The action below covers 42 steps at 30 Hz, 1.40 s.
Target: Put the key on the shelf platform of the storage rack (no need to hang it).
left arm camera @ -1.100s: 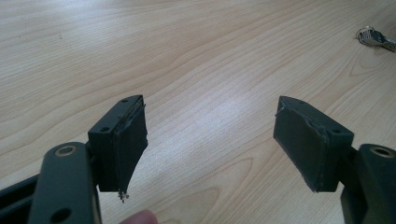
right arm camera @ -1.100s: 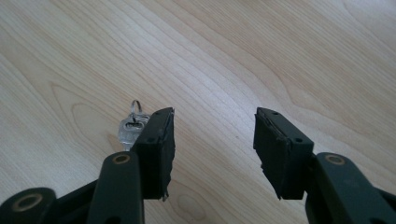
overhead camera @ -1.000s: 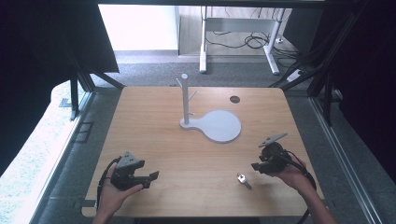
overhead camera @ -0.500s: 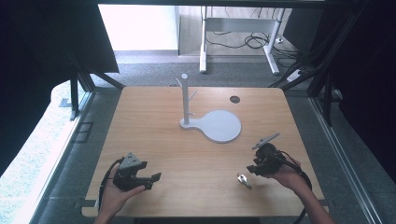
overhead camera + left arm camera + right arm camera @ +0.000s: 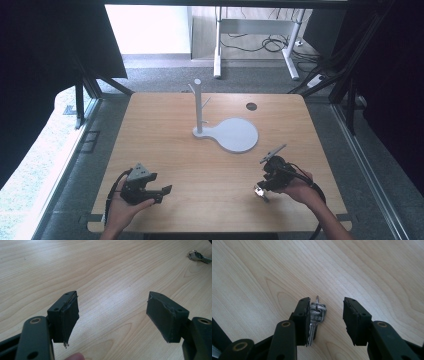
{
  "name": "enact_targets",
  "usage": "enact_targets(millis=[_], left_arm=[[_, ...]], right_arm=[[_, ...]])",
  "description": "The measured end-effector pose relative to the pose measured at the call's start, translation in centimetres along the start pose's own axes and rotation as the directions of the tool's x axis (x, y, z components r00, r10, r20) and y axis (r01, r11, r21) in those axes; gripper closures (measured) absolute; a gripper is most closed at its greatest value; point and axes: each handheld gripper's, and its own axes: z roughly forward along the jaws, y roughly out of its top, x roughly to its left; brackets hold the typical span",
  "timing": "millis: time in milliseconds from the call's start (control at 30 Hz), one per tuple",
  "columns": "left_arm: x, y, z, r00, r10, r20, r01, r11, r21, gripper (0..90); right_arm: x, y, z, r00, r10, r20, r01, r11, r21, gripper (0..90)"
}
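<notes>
A small bunch of silver keys [image 5: 316,315] on a ring lies flat on the wooden table [image 5: 165,145], near the front right [image 5: 260,192]. My right gripper [image 5: 325,320] hangs just over it, open, with the keys between the jaws and close against the left one. In the high view that gripper [image 5: 265,186] sits at the table's front right, held by a hand. My left gripper [image 5: 112,317] stands open over bare wood at the front left [image 5: 162,192]. The keys [image 5: 197,256] lie far off at the top right of the left gripper view.
A white stand [image 5: 235,135] with a round flat base and an upright pegged post [image 5: 198,105] is at the table's middle back. A dark round hole [image 5: 251,106] is in the tabletop behind it. The table's front edge runs close under both hands.
My right gripper has moved left and down towards the keys, and now straddles them. The left gripper has stayed put.
</notes>
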Motion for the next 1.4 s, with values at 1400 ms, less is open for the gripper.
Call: enact_targets(millis=[1400], left_arm=[[0.7,0.0,-0.8,0.9994,-0.029,0.020,0.030,0.9985,-0.047,26.2]], right_arm=[[0.7,1.4,3.8,1.0000,-0.009,-0.001,0.009,0.992,0.124,85.0]])
